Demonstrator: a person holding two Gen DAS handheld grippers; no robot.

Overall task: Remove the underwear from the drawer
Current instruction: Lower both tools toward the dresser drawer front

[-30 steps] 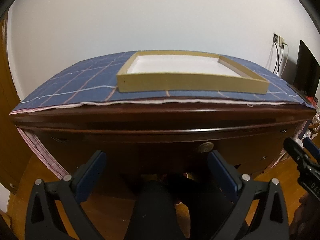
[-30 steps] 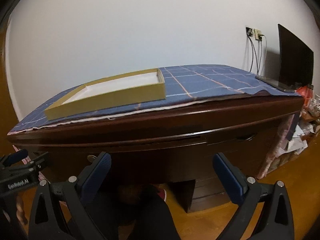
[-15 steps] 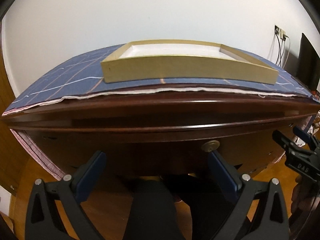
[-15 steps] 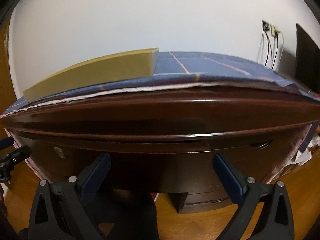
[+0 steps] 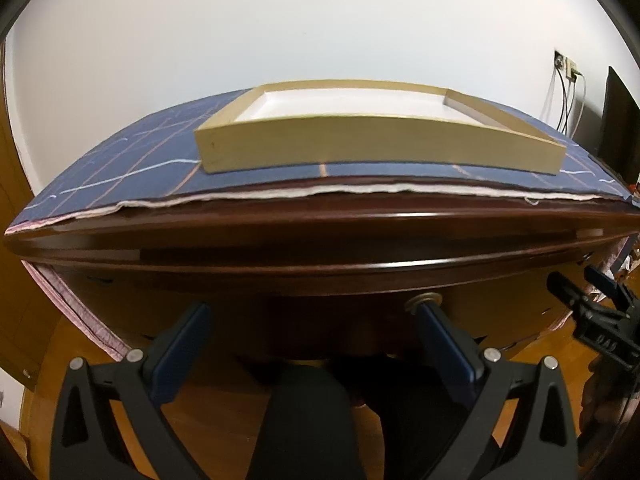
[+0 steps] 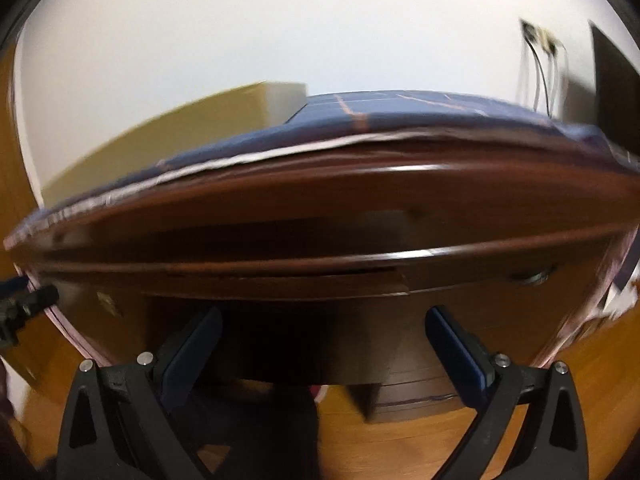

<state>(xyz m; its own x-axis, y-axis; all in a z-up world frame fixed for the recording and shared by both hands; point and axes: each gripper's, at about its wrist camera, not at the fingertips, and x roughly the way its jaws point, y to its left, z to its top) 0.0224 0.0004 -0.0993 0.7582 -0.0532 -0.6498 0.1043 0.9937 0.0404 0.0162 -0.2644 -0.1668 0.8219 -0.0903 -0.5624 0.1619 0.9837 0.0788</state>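
Note:
No underwear shows in either view. The drawer [image 5: 288, 304] is a dark wood front under the desk's rounded edge, and it is shut. Its round brass knob [image 5: 423, 301] sits just above the right fingertip [image 5: 436, 328] of my left gripper [image 5: 312, 324], which is open and holds nothing. My right gripper [image 6: 324, 332] is also open and empty, close to the drawer front [image 6: 280, 292]; this view is blurred. A seam [image 6: 402, 280] ends that front on the right. Each gripper appears at the edge of the other's view: the right gripper [image 5: 592, 316] and the left gripper [image 6: 20, 308].
A blue plaid cloth [image 5: 132, 168] covers the desk top, with a shallow tan tray [image 5: 360, 144] on it. A dark monitor [image 5: 620, 120] and wall cables [image 5: 564, 96] are at the far right. A lower drawer unit [image 6: 416, 392] stands on the wooden floor [image 5: 208, 420]. A second handle [image 6: 536, 278] is at the right.
Both grippers have moved closer to the desk front and dropped lower, the right one most, down to desk-edge level. Both have stayed open and empty.

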